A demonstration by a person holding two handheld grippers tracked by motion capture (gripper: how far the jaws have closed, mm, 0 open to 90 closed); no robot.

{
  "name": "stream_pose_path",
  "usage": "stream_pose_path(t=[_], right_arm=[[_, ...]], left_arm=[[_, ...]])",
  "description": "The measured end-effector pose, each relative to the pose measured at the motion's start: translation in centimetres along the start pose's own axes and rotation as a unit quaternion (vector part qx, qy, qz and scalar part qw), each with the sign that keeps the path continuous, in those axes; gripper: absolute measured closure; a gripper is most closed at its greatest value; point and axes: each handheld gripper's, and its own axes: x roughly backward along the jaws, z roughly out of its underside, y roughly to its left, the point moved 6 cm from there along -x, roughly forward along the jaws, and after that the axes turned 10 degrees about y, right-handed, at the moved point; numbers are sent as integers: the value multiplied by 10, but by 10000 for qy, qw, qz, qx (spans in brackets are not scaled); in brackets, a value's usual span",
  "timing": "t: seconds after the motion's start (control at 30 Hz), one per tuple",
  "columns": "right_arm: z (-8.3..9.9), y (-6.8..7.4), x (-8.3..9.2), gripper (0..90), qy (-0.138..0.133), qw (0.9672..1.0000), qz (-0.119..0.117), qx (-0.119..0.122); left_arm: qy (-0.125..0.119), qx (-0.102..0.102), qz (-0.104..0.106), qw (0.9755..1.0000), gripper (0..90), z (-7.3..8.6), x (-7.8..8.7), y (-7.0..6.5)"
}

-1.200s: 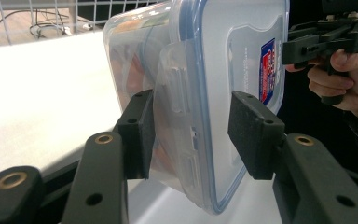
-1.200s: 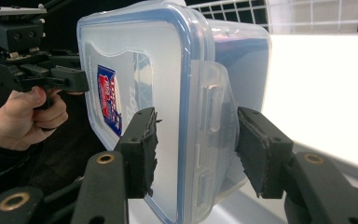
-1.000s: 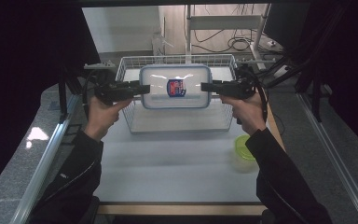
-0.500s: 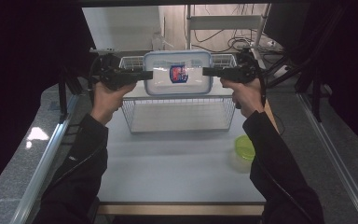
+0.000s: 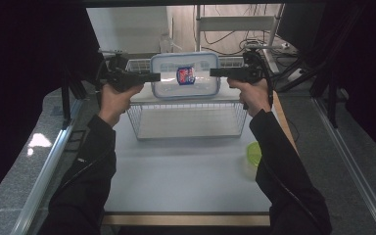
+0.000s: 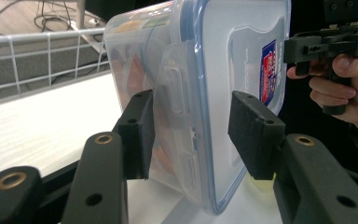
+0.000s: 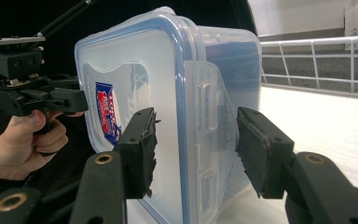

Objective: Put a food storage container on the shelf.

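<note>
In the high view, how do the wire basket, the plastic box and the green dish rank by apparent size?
1. Wire basket, largest.
2. Plastic box, though it is held up nearer the camera, so it may look bigger than it is.
3. Green dish, smallest; a sleeve partly hides it.

There's one printed thing here: a red-and-blue label (image 5: 186,75) sitting in the middle of the lid of the clear plastic container (image 5: 161,83). It carries white lettering, but the letters are too small and blurred to make out from any angle. Nothing else around the container bears writing that can be read.
</note>
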Motion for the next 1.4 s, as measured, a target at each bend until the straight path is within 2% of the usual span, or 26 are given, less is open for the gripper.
stream_pose_path(t=[0.13, 0.3, 0.43, 0.53, 0.6, 0.63, 0.67, 0.7, 0.73, 0.77, 0.83, 0.9, 1.0, 1.03, 1.13, 1.17, 1.27, 1.33, 1.4], right_arm=[[0, -5, -1, 483, -31, 9999, -70, -111], [-1, -6, -3, 471, -120, 9999, 5, -104], [-1, -6, -5, 462, -88, 9997, 239, 1], [0, -7, -6, 458, -83, 9996, 268, -14], [0, -9, -7, 460, -93, 9994, 336, -39], [0, -10, -6, 482, -87, 9992, 392, -22], [1, -11, -7, 483, -58, 9991, 424, 7], [1, -12, -8, 490, -43, 9988, 484, 27], [1, -14, -9, 482, -40, 9982, 596, 35], [1, -14, -8, 494, -94, 9982, 594, 29], [0, -14, -8, 504, -101, 9976, 677, 97], [1, -12, -6, 509, -108, 9965, 798, 209], [2, -6, 0, 532, -181, 9954, 878, 339], [3, -4, 2, 556, -210, 9952, 885, 373], [12, 4, 12, 683, -234, 9911, 1112, 697], [16, 6, 14, 719, -265, 9897, 1163, 797], [30, 11, 14, 805, -225, 9885, 1150, 954], [42, 9, 5, 847, -45, 9890, 1068, 1025], [49, 4, -5, 873, 101, 9889, 1071, 1030]], left_arm=[[-50, -42, 35, 10000, 520, 0, -1, 1], [-15, -204, -169, 9996, 485, 0, -3, 1], [17, -194, -271, 9994, 462, -1, -4, 3], [122, -193, -448, 9987, 454, -2, -6, 5], [216, -218, -647, 9974, 458, -2, -9, 7], [198, -199, -647, 9975, 451, -2, -10, 8], [13, -114, -554, 9984, 450, -4, -9, 9], [90, -96, -518, 9986, 465, -4, -10, 10], [222, -183, -656, 9974, 480, -2, -13, 10], [240, -219, -661, 9973, 457, -1, -15, 10], [198, -264, -715, 9969, 436, 0, -16, 8], [112, -383, -896, 9952, 417, 1, -13, 8], [-31, -418, -891, 9951, 422, 3, -7, 6], [-143, -446, -854, 9952, 431, 4, -3, 4], [-242, -547, -831, 9947, 497, 12, 3, -2], [-224, -587, -833, 9945, 531, 16, 3, -3], [-97, -692, -880, 9937, 661, 28, -2, -7], [8, -710, -896, 9934, 737, 33, -9, -8], [106, -738, -979, 9924, 769, 35, -17, -8]])
